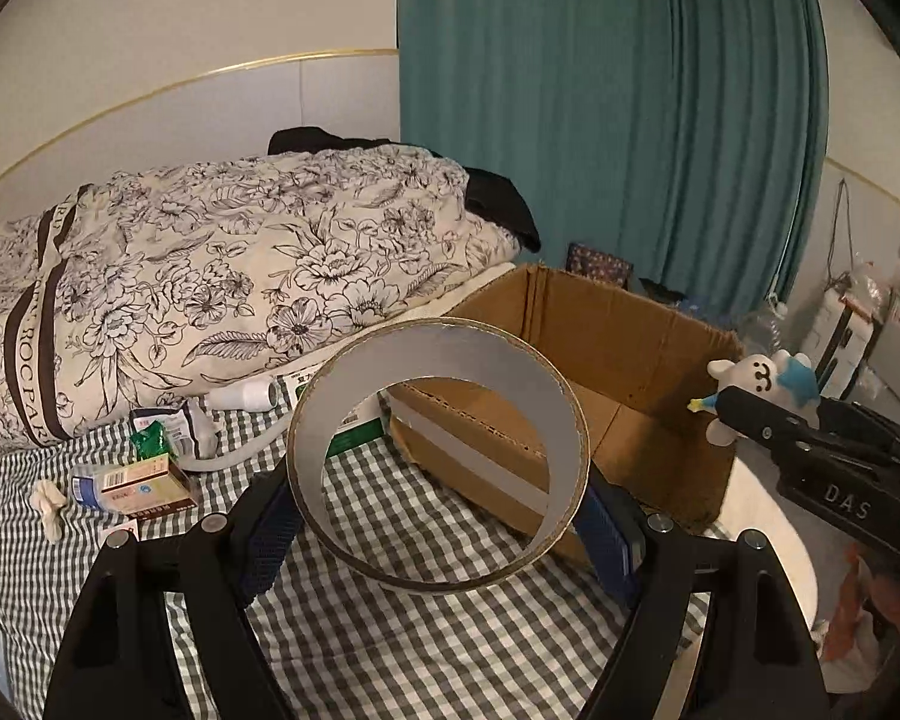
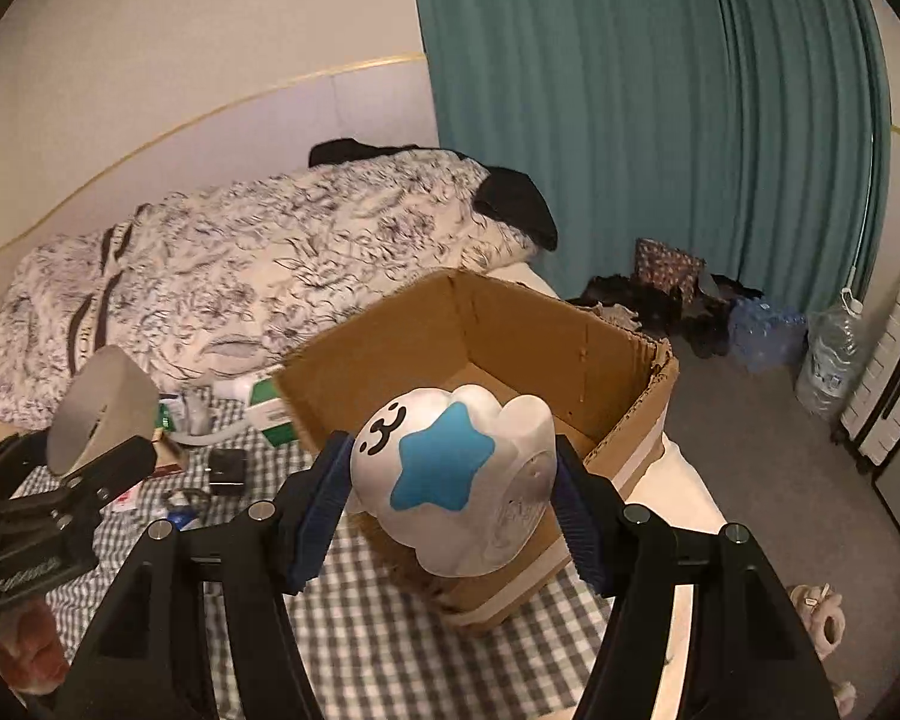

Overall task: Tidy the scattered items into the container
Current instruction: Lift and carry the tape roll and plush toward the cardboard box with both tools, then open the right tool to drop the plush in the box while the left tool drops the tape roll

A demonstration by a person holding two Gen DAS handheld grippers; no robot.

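My left tool (image 1: 438, 516) grips a wide tape ring (image 1: 438, 450) by its outer rim, blue pads pressed on both sides, held over the checked bedsheet (image 1: 438, 648) just in front of the cardboard box (image 1: 642, 360). My right tool (image 2: 453, 492) clamps a white plush toy (image 2: 456, 474) with a blue star, right at the box's near wall (image 2: 378, 372). The box sits open on the bed; what shows of its inside is bare cardboard. Left of the box, scattered on the sheet: white bottle (image 1: 249, 397), green packet (image 1: 150, 441), small cartons (image 1: 144, 480), crumpled tissue (image 1: 48, 507). Floral duvet (image 1: 210, 276) bunched behind, teal curtain (image 1: 606, 108) beyond.
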